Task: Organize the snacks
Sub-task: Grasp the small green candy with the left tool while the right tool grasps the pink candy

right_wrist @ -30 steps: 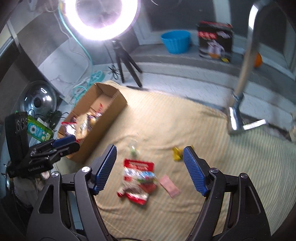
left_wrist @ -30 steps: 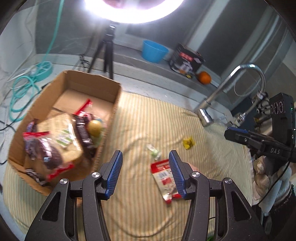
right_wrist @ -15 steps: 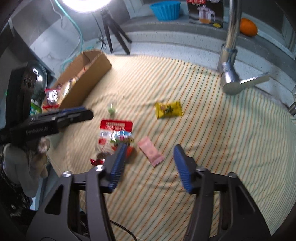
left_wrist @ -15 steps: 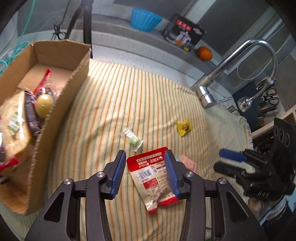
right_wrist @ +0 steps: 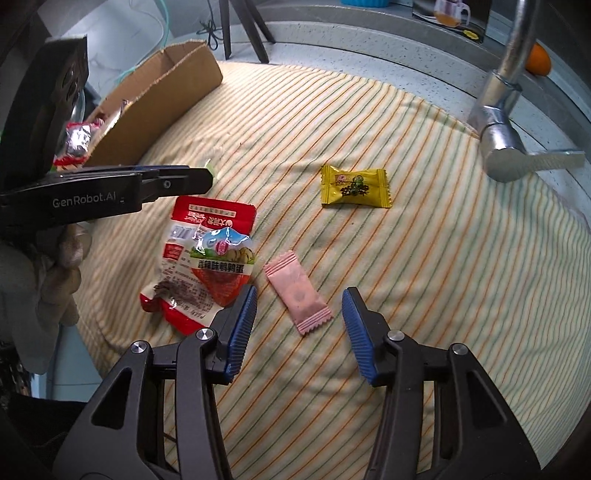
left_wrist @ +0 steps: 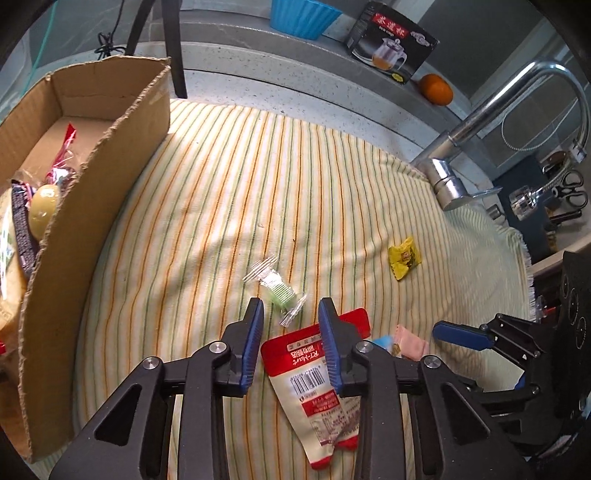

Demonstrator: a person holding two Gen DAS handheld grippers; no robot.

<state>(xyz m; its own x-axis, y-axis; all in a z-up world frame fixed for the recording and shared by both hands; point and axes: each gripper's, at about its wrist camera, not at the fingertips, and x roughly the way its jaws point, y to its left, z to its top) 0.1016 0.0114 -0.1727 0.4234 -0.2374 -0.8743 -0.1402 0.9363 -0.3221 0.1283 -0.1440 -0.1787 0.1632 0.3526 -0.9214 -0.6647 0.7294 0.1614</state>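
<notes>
Striped cloth (left_wrist: 258, 155) could bunch if the narrowing left gripper (left_wrist: 291, 332), just closing around the red pouch (left_wrist: 314, 380), or the spread right gripper (right_wrist: 299, 317), straddling the pink candy (right_wrist: 297, 291), digs in.

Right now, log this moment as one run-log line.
left tool: closing over red snack pouch, no grip | right tool: open astride pink candy | cardboard box: partly filled

Chrome faucet (left_wrist: 454, 177) at cloth edge; orange (left_wrist: 436, 89), tea-set box (left_wrist: 392, 42), blue bowl (left_wrist: 303, 16) on ledge.

Box (left_wrist: 92, 206) contents partly hidden
</notes>
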